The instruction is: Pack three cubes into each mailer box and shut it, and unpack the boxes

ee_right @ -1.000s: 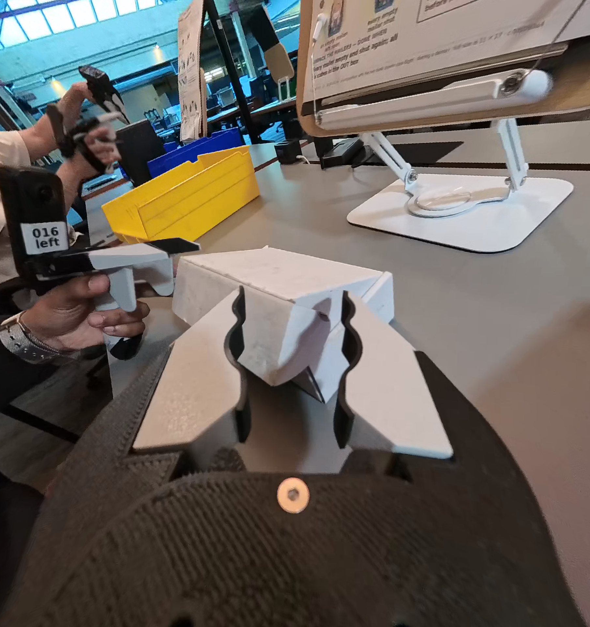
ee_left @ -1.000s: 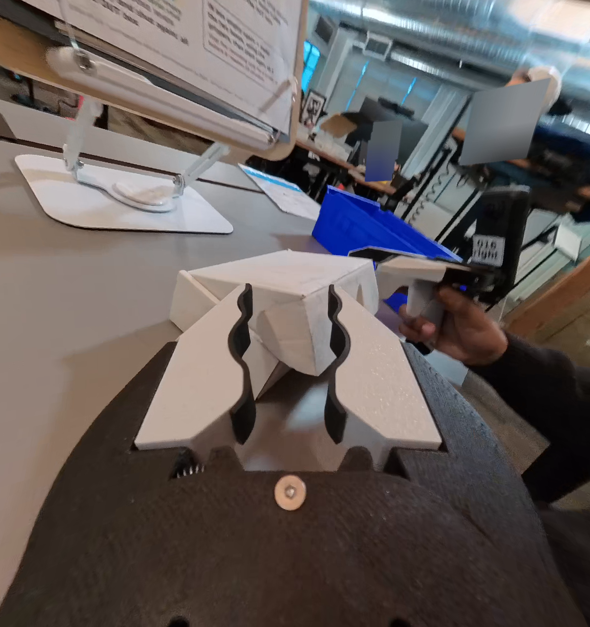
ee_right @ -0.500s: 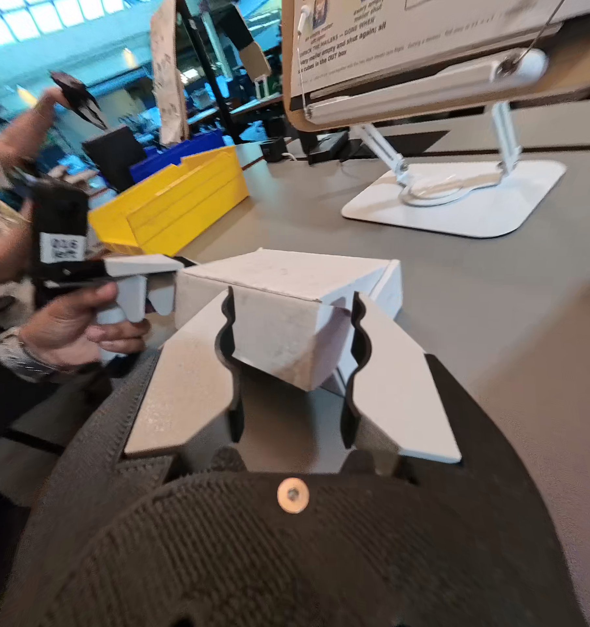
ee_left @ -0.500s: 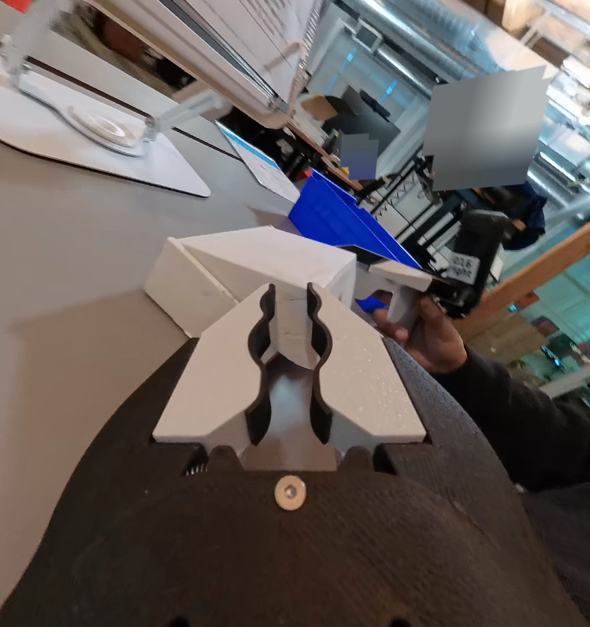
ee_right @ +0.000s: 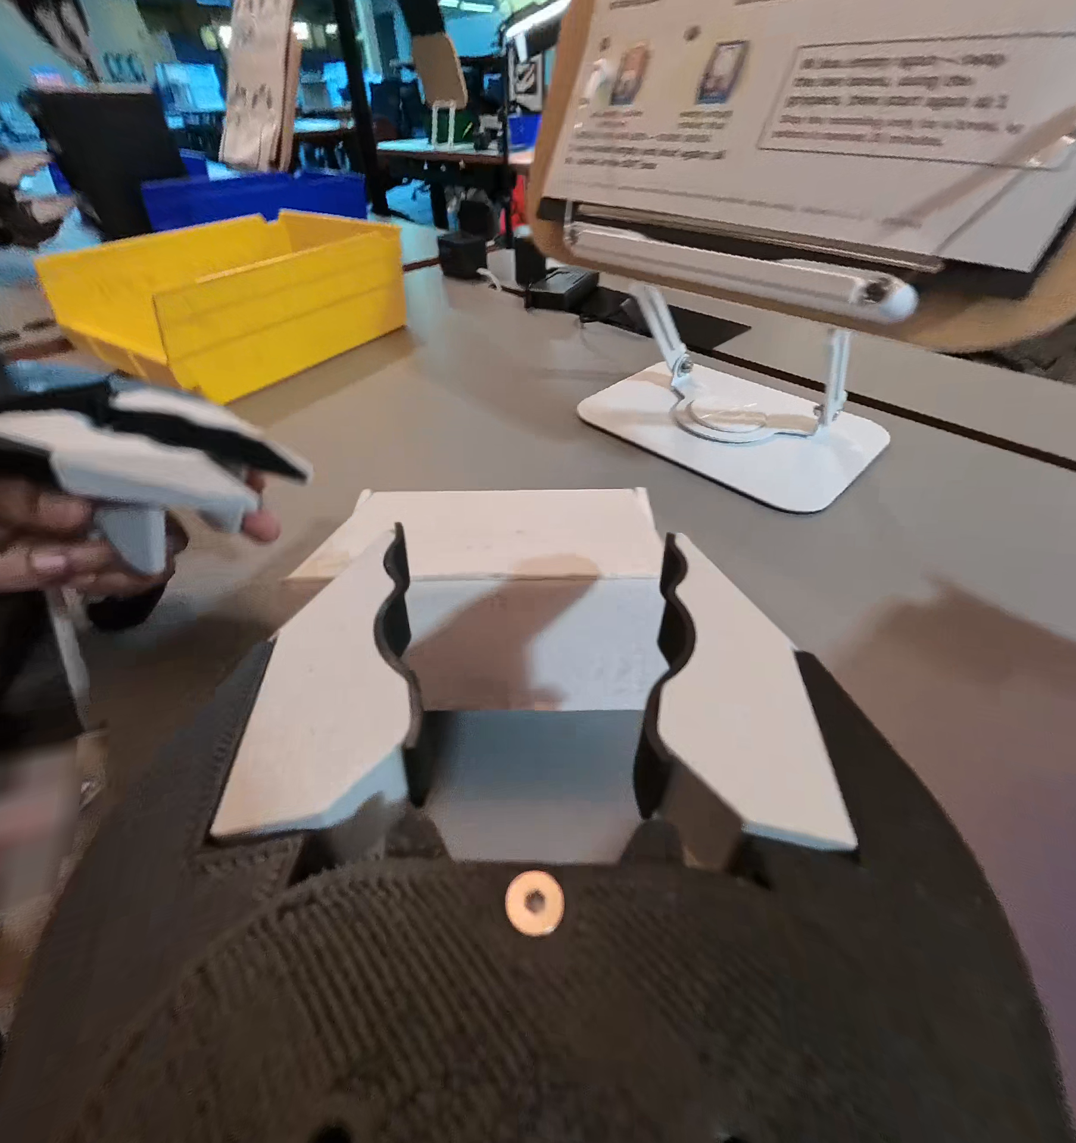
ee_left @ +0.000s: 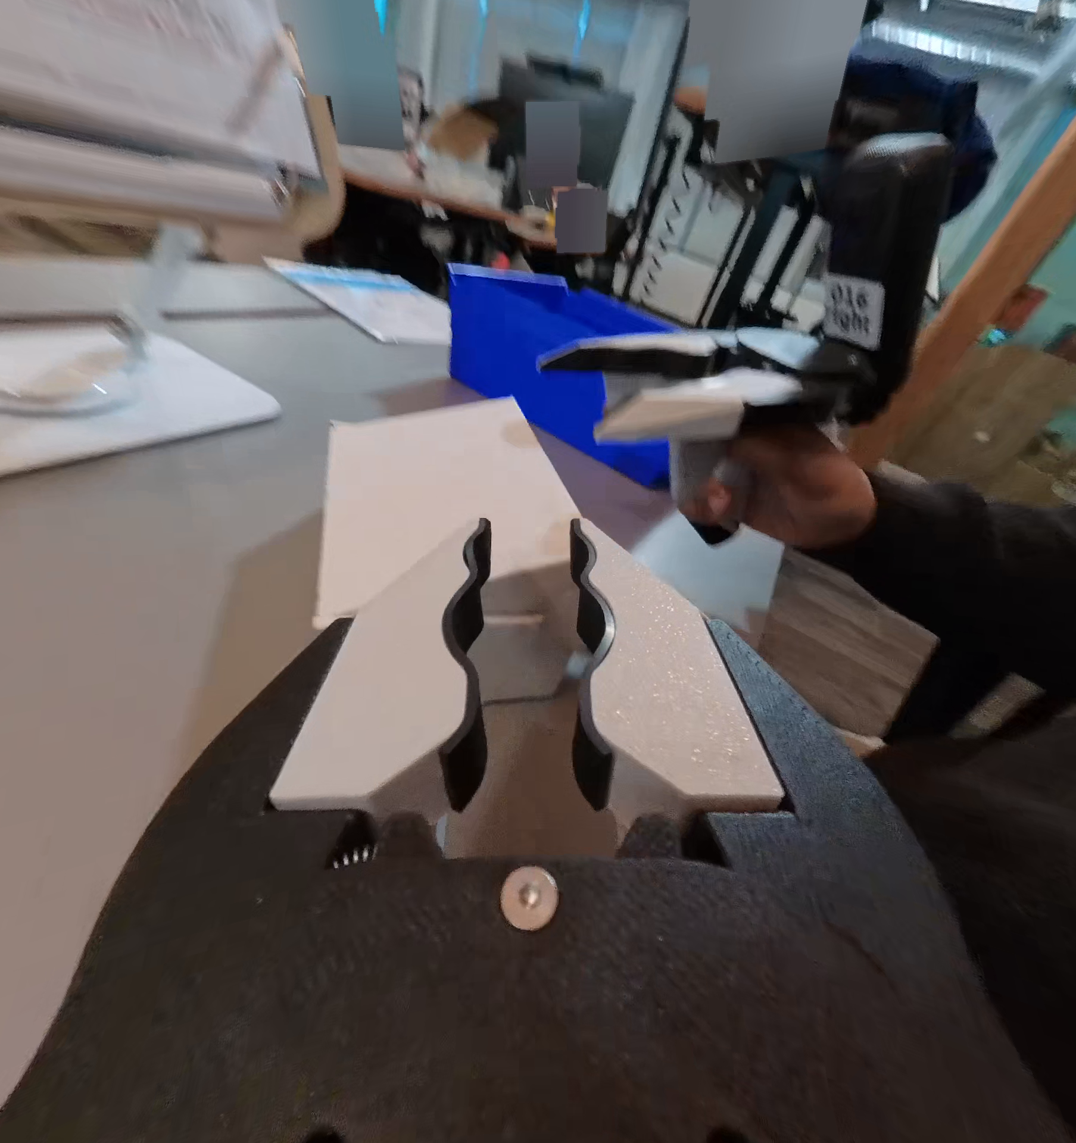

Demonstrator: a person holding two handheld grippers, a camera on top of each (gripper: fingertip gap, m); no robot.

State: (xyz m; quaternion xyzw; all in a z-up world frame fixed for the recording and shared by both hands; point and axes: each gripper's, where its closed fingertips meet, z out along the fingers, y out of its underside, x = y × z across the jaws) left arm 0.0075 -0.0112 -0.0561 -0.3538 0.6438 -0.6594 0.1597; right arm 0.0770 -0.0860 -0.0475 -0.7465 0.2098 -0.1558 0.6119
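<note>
A white mailer box (ee_left: 424, 495) lies shut and flat on the grey table; it also shows in the right wrist view (ee_right: 498, 526). My left gripper (ee_left: 530, 532) hovers over the box's near edge with its jaws a narrow gap apart and nothing between them. It shows at the left of the right wrist view (ee_right: 278, 495), clear of the box. My right gripper (ee_right: 534, 537) is wide open in front of the box's side wall, empty. It shows in the left wrist view (ee_left: 569, 399) above the box's far right corner. No cubes are in sight.
A yellow bin (ee_right: 226, 297) stands at one end of the table, a blue bin (ee_left: 523, 346) at the other. A document stand with a white base (ee_right: 733, 445) stands behind the box. A paper sheet (ee_left: 368, 303) lies near the blue bin.
The box was tilted, with a corner between each gripper's fingers. Now it lies flat and both grippers are off it. The right gripper has opened wider; the left closed, then eased open slightly.
</note>
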